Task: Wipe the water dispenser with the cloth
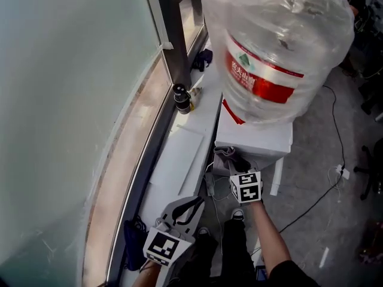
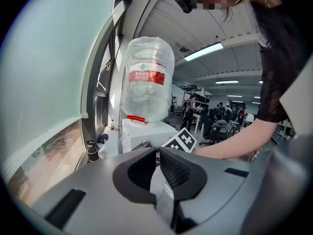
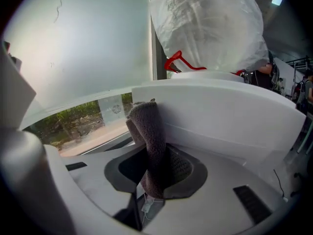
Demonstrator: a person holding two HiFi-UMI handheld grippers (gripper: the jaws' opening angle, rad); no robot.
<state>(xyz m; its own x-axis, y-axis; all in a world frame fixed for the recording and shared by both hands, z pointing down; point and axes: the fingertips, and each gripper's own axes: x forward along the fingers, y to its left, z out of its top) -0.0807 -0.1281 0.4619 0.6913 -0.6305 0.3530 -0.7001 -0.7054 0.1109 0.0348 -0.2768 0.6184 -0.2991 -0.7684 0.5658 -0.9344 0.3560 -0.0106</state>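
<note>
The white water dispenser [image 1: 254, 135] stands by the window sill with a big plastic-wrapped bottle [image 1: 275, 46] on top. My right gripper [image 1: 237, 160] is shut on a grey-brown cloth [image 3: 148, 131], and the cloth [image 1: 225, 153] is pressed against the dispenser's near side just under its top edge [image 3: 220, 114]. The bottle [image 3: 210, 28] looms above it. My left gripper [image 1: 192, 204] hangs low over the sill, apart from the dispenser, its jaws together with nothing between them. In the left gripper view the dispenser [image 2: 146, 133] and bottle [image 2: 146, 77] lie ahead of that gripper [image 2: 157, 161].
A white window sill [image 1: 179, 154] runs along the frosted glass, with a black cup [image 1: 182, 98] and a dark blue item [image 1: 203, 58] on it. A dark window post [image 1: 173, 34] rises beside the bottle. Cables [image 1: 323, 178] trail on the floor to the right. People sit in the background.
</note>
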